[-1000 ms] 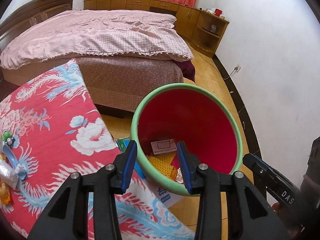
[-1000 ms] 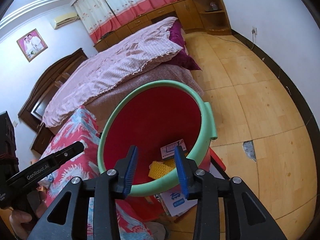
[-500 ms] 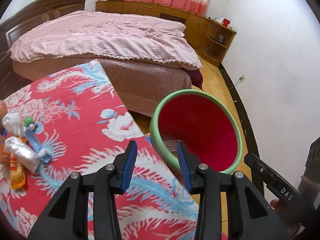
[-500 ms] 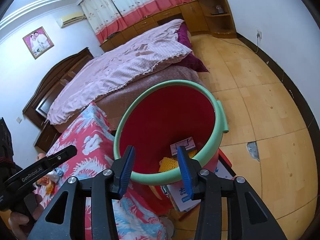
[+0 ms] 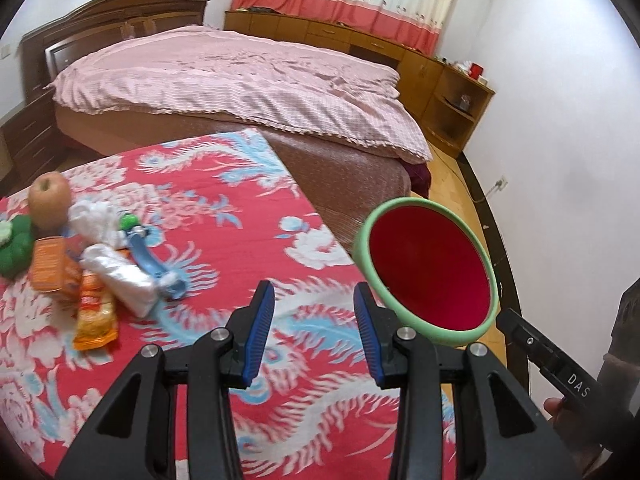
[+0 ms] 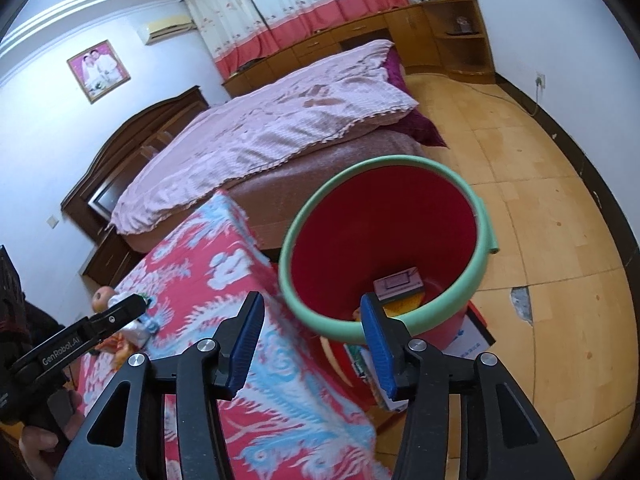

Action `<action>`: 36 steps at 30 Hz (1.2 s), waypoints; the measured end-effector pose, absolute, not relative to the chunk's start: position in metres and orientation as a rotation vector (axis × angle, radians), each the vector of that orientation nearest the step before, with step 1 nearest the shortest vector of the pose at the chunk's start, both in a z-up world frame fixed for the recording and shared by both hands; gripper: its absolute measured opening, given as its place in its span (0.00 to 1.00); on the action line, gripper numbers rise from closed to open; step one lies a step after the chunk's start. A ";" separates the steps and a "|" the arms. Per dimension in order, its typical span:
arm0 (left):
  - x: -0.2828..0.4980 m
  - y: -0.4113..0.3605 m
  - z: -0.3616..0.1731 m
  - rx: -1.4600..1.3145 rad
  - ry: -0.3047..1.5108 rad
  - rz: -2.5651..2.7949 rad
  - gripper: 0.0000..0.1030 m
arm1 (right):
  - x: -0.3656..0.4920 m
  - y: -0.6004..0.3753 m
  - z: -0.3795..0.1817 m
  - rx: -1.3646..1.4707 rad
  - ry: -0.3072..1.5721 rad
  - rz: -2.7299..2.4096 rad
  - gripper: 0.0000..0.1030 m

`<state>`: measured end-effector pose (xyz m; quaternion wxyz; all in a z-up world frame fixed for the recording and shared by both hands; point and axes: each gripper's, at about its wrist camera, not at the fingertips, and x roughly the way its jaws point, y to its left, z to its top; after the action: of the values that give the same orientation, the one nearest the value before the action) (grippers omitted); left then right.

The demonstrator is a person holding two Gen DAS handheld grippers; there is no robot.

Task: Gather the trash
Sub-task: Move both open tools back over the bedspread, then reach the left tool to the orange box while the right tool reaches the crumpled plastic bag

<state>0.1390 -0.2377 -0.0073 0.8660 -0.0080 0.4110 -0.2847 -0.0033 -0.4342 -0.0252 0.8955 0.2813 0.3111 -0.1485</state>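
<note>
Left of the red bin (image 5: pixel 430 276), wrappers (image 5: pixel 94 308) and a crumpled bag (image 5: pixel 118 276) lie on my tabletop (image 5: pixel 240 216) beside an apple (image 5: pixel 49 200). My left tool (image 5: pixel 314 334) and right tool (image 6: pixel 314 346) both gape empty. I could grab the apple, since it touches the trash.

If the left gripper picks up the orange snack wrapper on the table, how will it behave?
The orange snack wrapper lies flat and looks crinkled, so it is probably light and floppy. Its glossy film may slip between the jaws. It partly underlies the clear plastic bag, which may drag along.
</note>
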 end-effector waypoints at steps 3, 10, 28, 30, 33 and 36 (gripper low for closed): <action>0.139 -0.221 -0.005 -0.033 0.852 -0.576 0.40 | 0.000 -0.424 -0.023 0.570 0.650 -0.288 0.51; 0.143 -0.180 -0.004 -0.075 0.841 -0.517 0.40 | 0.010 -0.399 -0.019 0.546 0.663 -0.248 0.51; 0.174 -0.081 -0.012 -0.146 0.812 -0.336 0.40 | 0.054 -0.339 -0.024 0.469 0.743 -0.152 0.53; 0.180 -0.072 -0.015 -0.144 0.810 -0.315 0.40 | 0.060 -0.334 -0.026 0.463 0.754 -0.145 0.53; 0.190 -0.064 -0.021 -0.131 0.822 -0.290 0.40 | 0.068 -0.328 -0.031 0.457 0.773 -0.139 0.53; 0.200 -0.059 -0.028 -0.130 0.837 -0.275 0.40 | 0.075 -0.323 -0.034 0.448 0.789 -0.136 0.53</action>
<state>0.1997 -0.0588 -0.0280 0.9024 -0.0628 0.4050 -0.1332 0.0748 -0.3234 -0.0344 0.8967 0.2161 0.3808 -0.0655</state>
